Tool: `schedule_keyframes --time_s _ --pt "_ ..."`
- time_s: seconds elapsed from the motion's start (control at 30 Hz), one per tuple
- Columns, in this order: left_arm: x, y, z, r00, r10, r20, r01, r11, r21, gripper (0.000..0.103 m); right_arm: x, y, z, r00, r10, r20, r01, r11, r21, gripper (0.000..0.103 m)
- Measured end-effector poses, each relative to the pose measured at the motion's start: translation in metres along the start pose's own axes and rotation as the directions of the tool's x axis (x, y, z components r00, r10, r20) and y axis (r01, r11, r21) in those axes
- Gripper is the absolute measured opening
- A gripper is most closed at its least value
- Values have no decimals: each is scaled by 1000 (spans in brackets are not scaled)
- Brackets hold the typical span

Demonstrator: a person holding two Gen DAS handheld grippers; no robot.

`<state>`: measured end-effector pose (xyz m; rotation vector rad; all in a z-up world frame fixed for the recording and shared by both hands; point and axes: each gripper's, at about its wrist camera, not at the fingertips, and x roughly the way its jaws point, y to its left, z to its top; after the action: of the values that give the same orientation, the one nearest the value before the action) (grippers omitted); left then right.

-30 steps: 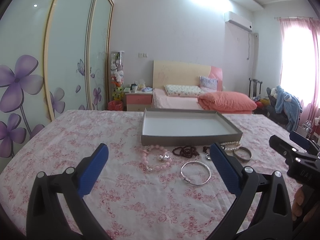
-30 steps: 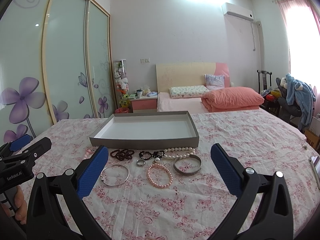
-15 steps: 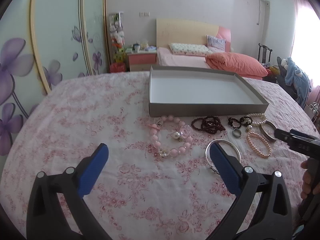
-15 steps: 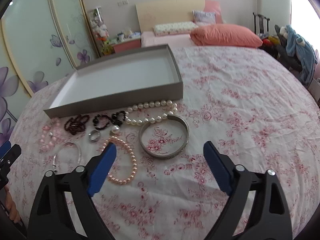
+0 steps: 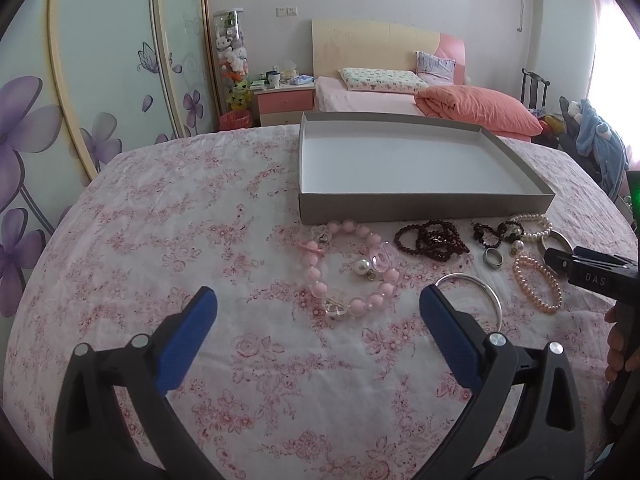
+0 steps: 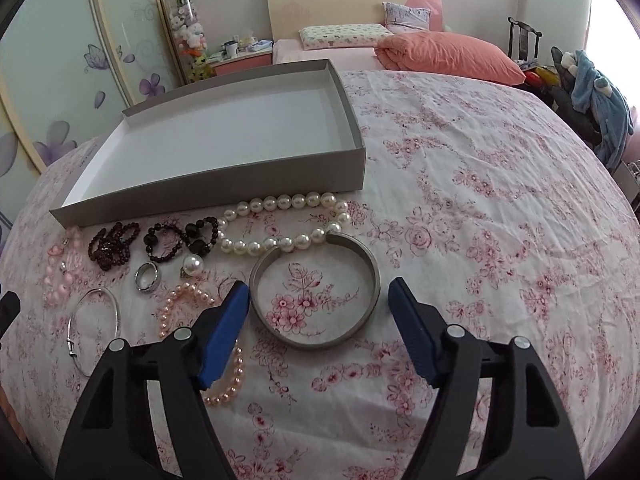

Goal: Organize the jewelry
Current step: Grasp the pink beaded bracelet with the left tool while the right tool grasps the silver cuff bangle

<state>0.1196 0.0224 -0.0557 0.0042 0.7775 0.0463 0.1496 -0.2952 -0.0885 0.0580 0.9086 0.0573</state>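
Jewelry lies in a loose row on the floral table (image 6: 480, 208) just in front of an empty grey tray (image 6: 224, 184): pearl strand (image 6: 280, 220), dark bead bracelets (image 6: 116, 244), ring (image 6: 147, 277) and thin silver bangle (image 6: 94, 332). The right claw (image 6: 318, 296), which has just been closing, hangs spread on either side of the wide metal cuff (image 6: 316, 292), pads not touching it. The left claw (image 5: 318, 308) stands spread near the pink bead bracelet (image 5: 348, 268), holding nothing.

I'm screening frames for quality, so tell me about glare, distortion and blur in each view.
Left wrist view: the window at the right edge is blown out to white; fisheye bends the wardrobe doors and darkens the corners. Right wrist view: sharp on the grey bangle and pearl necklace, soft shadows, the same curved edges.
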Motion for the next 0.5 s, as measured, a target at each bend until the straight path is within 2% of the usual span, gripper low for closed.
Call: schedule_keyframes --time_s 0.07,0.1,0.37,0.43,0.5 --pt "4 1 1 1000 2 -12 -2 1000 -3 99 2 4 2 1000 -17 7 17 1000 -19 71" --pt "7 2 2 1000 1 -20 -1 1000 -6 99 3 5 1 1000 -28 11 28 999 -31 68" --pt "28 7 9 996 -7 -90 4 999 -33 99 5 1 6 1000 -13 12 13 1000 -25 67" --pt "34 11 12 995 -17 -99 12 999 -53 93 5 1 8 1000 -8 13 9 1000 -21 67" --pt "41 13 15 993 -39 -115 31 997 -71 79 5 1 8 1000 -3 14 3 1000 -17 68"
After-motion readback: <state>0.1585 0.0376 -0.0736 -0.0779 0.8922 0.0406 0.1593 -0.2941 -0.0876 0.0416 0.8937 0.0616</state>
